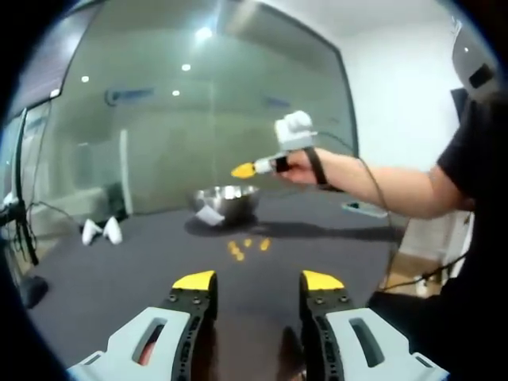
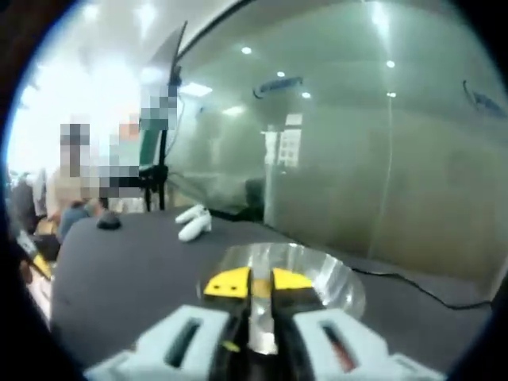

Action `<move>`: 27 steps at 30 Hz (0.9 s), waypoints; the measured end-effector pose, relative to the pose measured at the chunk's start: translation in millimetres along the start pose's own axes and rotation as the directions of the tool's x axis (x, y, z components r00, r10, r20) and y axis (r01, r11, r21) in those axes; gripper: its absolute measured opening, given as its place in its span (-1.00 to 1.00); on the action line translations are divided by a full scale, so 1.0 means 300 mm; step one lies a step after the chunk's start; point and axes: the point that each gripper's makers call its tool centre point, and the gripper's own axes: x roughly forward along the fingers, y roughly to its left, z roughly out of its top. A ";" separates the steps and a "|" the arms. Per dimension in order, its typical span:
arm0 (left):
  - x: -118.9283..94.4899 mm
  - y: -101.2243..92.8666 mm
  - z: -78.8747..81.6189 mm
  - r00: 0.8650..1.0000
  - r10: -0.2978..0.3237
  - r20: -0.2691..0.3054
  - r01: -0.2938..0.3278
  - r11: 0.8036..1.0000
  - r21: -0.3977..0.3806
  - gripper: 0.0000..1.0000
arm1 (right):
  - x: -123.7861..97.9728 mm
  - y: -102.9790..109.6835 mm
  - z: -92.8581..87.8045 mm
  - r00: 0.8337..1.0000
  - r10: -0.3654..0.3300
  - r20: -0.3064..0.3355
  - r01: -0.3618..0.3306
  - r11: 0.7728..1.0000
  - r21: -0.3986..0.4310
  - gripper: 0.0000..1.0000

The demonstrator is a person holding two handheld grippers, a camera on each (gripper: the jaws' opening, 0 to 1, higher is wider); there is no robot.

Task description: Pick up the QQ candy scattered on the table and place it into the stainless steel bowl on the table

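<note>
We hold the right gripper (image 2: 252, 283), jaws nearly shut, contents unclear, over the steel bowl (image 2: 333, 279) for drop-off; left gripper (image 1: 258, 279) waits open nr remaining candies (image 1: 246, 247).

Dark grey table, as I see it from both gripper views

I see the table (image 1: 317, 254) carrying a stainless steel bowl (image 1: 226, 202) near its far edge, with a small white piece (image 1: 209, 215) just beside the bowl's base. A handful of orange QQ candies (image 1: 248, 247) lies scattered in front of the bowl. Two white controllers (image 1: 101, 231) sit together well off to one side, a flat pale object (image 1: 364, 209) on the other, and a black cable (image 2: 421, 292) trails behind the bowl.
</note>
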 end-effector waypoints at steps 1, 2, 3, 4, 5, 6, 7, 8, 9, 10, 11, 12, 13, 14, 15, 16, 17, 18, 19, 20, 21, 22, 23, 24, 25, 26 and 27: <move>0.001 -0.001 -0.002 1.000 -0.001 -0.003 0.001 1.000 0.002 -0.15 | 0.003 -0.005 0.001 1.000 -0.003 0.003 0.003 1.000 -0.001 -0.80; 0.002 -0.001 -0.004 1.000 -0.002 -0.004 0.002 1.000 0.003 -0.15 | 0.006 -0.010 0.000 1.000 -0.004 0.002 0.004 1.000 0.003 -0.80; 0.002 -0.002 -0.004 1.000 -0.003 -0.004 0.003 1.000 0.004 -0.15 | 0.007 -0.011 -0.003 1.000 -0.003 -0.002 0.003 1.000 0.008 -0.80; 0.002 -0.003 -0.003 1.000 -0.004 -0.003 0.004 1.000 0.005 -0.15 | 0.008 -0.013 -0.006 1.000 -0.003 -0.001 0.003 1.000 0.009 -0.80; 0.003 -0.002 -0.001 1.000 -0.003 -0.001 0.003 1.000 0.003 -0.15 | 0.011 -0.017 -0.010 1.000 -0.001 0.001 0.001 1.000 0.014 -0.78; 0.004 -0.002 0.000 1.000 -0.003 0.000 0.003 1.000 0.002 -0.15 | 0.012 -0.019 -0.014 1.000 -0.001 -0.001 0.001 1.000 0.026 -0.71; 0.005 -0.002 0.001 1.000 -0.002 0.001 0.002 1.000 0.001 -0.15 | 0.013 -0.021 -0.017 1.000 0.002 -0.004 -0.002 0.999 0.037 -0.58; 0.006 -0.003 0.001 1.000 -0.004 -0.001 0.004 1.000 0.004 -0.15 | 0.015 -0.028 -0.012 1.000 0.002 0.006 -0.002 0.999 0.042 -0.47; 0.007 -0.003 0.001 1.000 -0.004 -0.002 0.004 1.000 0.007 -0.15 | 0.014 -0.036 -0.008 1.000 0.000 0.010 0.000 0.999 0.050 -0.49; 0.008 -0.004 0.001 1.000 -0.005 -0.002 0.005 1.000 0.007 -0.15 | 0.012 -0.036 -0.007 1.000 0.000 0.010 -0.001 0.999 0.051 -0.54; 0.009 -0.004 0.002 1.000 -0.005 -0.001 0.005 1.000 0.006 -0.15 | 0.008 -0.039 -0.005 1.000 0.001 0.011 -0.001 0.999 0.053 -0.57; 0.010 -0.006 0.002 1.000 -0.006 -0.001 0.006 1.000 0.005 -0.15 | 0.004 -0.040 0.000 1.000 0.001 0.016 -0.002 0.998 0.057 -0.57; 0.011 -0.007 0.001 1.000 -0.006 -0.002 0.006 1.000 0.005 -0.15 | 0.001 -0.042 0.003 1.000 0.002 0.019 -0.003 0.998 0.059 -0.57; 0.012 -0.009 0.000 1.000 -0.007 -0.003 0.007 1.000 0.006 -0.15 | -0.003 -0.038 0.002 1.000 0.002 0.020 -0.003 0.998 0.060 -0.57; 0.013 -0.011 -0.001 1.000 -0.008 -0.005 0.008 1.000 0.007 -0.15 | -0.007 -0.033 -0.002 1.000 0.002 0.017 -0.003 0.998 0.060 -0.57; 0.014 -0.013 -0.002 1.000 -0.009 -0.006 0.009 1.000 0.007 -0.15 | -0.011 -0.033 -0.004 1.000 0.003 0.016 -0.004 0.998 0.060 -0.57; 0.015 -0.015 -0.002 1.000 -0.010 -0.007 0.010 1.000 0.008 -0.15 | -0.014 -0.033 -0.008 1.000 0.004 0.014 -0.005 0.998 0.061 -0.57; 0.016 -0.016 -0.001 1.000 -0.011 -0.007 0.011 1.000 0.008 -0.15 | -0.017 -0.034 -0.011 1.000 0.006 0.012 -0.007 0.998 0.064 -0.57; 0.016 -0.018 -0.001 1.000 -0.012 -0.007 0.012 1.000 0.009 -0.15 | -0.030 -0.025 -0.014 1.000 0.009 0.012 -0.010 0.998 0.065 -0.58; 0.017 -0.020 0.000 1.000 -0.013 -0.007 0.013 1.000 0.009 -0.15 | -0.032 -0.026 -0.018 1.000 0.012 0.011 -0.013 0.998 0.068 -0.58; 0.018 -0.021 0.000 1.000 -0.014 -0.007 0.014 1.000 0.010 -0.15 | -0.035 -0.025 -0.021 1.000 0.015 0.009 -0.015 0.998 0.068 -0.58; 0.018 -0.022 0.000 1.000 -0.014 -0.008 0.015 1.000 0.011 -0.15 | -0.042 -0.025 -0.024 1.000 0.015 0.007 -0.016 0.997 0.069 -0.58; 0.019 -0.022 -0.001 1.000 -0.014 -0.010 0.014 1.000 0.012 -0.15 | -0.050 -0.023 -0.025 1.000 0.017 0.007 -0.017 0.997 0.071 -0.58; 0.019 -0.023 -0.002 1.000 -0.014 -0.011 0.014 1.000 0.013 -0.15 | -0.062 -0.017 -0.025 1.000 0.020 0.010 -0.020 0.997 0.073 -0.58; 0.019 -0.024 -0.003 1.000 -0.013 -0.013 0.014 1.000 0.013 -0.15 | -0.073 -0.012 -0.027 1.000 0.023 0.012 -0.024 0.997 0.073 -0.58; 0.018 -0.024 -0.005 1.000 -0.012 -0.016 0.012 1.000 0.013 -0.15 | -0.086 -0.004 -0.030 1.000 0.027 0.014 -0.028 0.997 0.068 -0.58; 0.017 -0.024 -0.006 1.000 -0.010 -0.017 0.011 1.000 0.013 -0.15 | -0.094 0.000 -0.032 0.999 0.030 0.016 -0.031 0.997 0.065 -0.58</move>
